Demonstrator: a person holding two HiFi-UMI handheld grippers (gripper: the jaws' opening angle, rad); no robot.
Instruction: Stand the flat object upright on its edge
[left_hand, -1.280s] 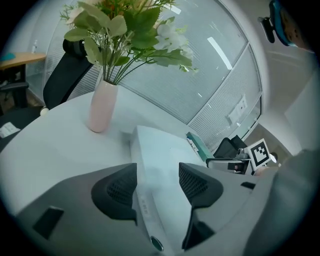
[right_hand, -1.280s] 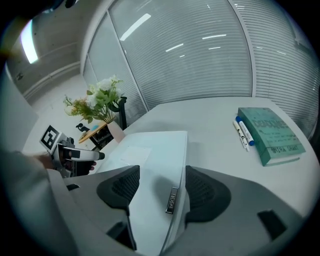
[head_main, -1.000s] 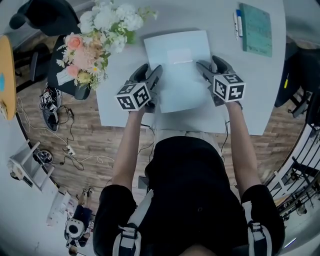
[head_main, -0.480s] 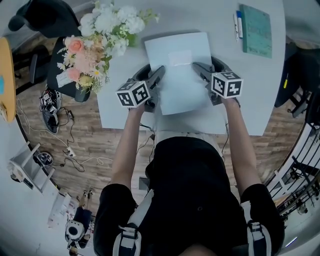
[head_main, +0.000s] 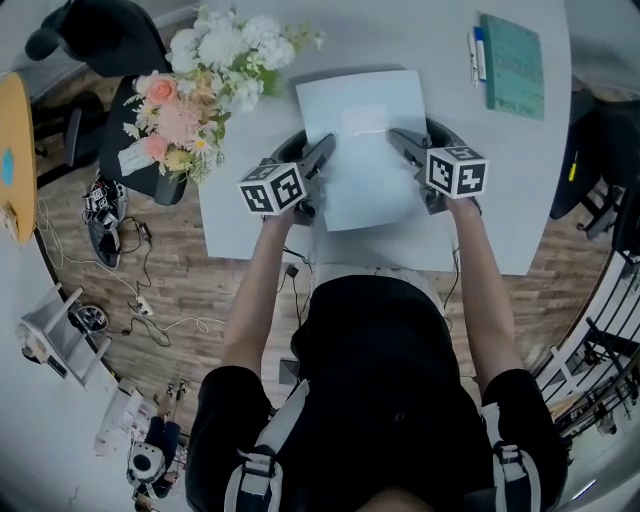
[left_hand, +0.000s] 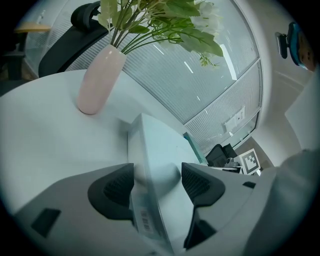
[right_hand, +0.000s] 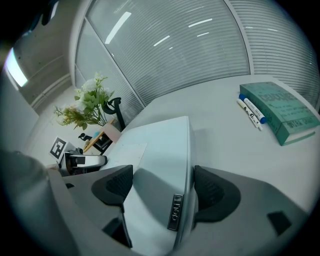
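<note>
A flat pale blue box (head_main: 360, 150) lies lengthwise on the white table (head_main: 500, 200), tilted, with my two grippers on its long sides. My left gripper (head_main: 322, 152) holds the left edge. In the left gripper view the box's thin edge (left_hand: 150, 165), with a barcode label, runs between the pads (left_hand: 117, 192) and rests against the left one. My right gripper (head_main: 402, 142) holds the right edge. In the right gripper view the box (right_hand: 160, 145) fills the gap between both pads (right_hand: 212, 192), a small badge on its side facing me.
A pink vase of flowers (head_main: 205, 80) stands at the table's left, close to the left gripper, and shows again as the vase (left_hand: 97, 80). A green book (head_main: 512, 60) with pens (head_main: 476, 45) lies at the far right. A black office chair (head_main: 90, 35) stands beyond the table's left edge.
Both grippers have moved slightly away from the body and drawn closer together, with the box between them. The box now looks narrower and more tilted than a second ago.
</note>
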